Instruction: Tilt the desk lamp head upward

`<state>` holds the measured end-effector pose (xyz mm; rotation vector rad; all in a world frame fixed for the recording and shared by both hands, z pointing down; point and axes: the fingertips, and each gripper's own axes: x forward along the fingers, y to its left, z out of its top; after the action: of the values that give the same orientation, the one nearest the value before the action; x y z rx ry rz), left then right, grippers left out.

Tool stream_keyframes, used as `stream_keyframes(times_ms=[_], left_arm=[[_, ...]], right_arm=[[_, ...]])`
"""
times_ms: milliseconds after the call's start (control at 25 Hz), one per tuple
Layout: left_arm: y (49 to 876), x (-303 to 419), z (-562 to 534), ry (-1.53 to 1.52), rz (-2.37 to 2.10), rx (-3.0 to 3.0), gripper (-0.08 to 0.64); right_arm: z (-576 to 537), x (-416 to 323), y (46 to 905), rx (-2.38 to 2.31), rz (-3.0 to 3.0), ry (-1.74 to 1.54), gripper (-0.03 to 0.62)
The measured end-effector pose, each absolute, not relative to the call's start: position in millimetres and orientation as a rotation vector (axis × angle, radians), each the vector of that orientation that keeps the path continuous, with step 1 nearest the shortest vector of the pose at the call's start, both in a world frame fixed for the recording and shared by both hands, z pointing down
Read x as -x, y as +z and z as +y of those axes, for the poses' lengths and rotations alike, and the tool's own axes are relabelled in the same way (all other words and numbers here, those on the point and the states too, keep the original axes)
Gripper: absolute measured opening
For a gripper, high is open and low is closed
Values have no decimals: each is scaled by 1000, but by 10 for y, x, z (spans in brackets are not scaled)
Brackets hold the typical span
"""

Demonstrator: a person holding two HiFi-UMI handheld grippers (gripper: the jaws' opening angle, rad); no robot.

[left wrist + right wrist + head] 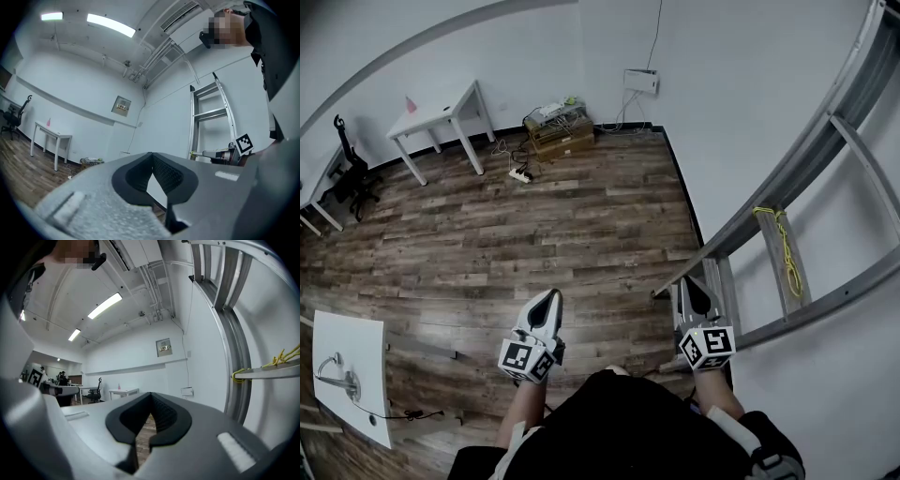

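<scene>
The desk lamp, a silver curved arm on a round base, stands on a small white table at the lower left of the head view, with its black cable trailing onto the floor. My left gripper is held over the wooden floor well to the right of the lamp, shut and with nothing in it. My right gripper is level with it near the wall, also shut and empty. In the left gripper view the left gripper's jaws meet at the tip. The right gripper's jaws likewise meet in the right gripper view.
A metal ladder with a yellow rope leans along the white wall on the right. At the far side stand a white desk, a black office chair, cardboard boxes and a power strip on the plank floor.
</scene>
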<state>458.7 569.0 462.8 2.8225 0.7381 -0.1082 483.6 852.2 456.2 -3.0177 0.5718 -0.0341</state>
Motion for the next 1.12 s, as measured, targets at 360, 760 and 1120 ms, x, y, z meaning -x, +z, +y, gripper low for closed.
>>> stream_keyframes(times_ms=[360, 760, 1120], left_arm=[[4641, -4574, 5554, -117, 677, -2839, 0], [4655, -4440, 5134, -139, 486, -2891, -1], [4677, -4012, 4519, -158, 146, -2939, -2]], right_arm=[[8348, -4958, 4553, 2988, 641, -35, 2], [7731, -5199, 4584, 2931, 931, -34, 3], [6932, -5290, 4606, 2810, 1253, -62, 3]])
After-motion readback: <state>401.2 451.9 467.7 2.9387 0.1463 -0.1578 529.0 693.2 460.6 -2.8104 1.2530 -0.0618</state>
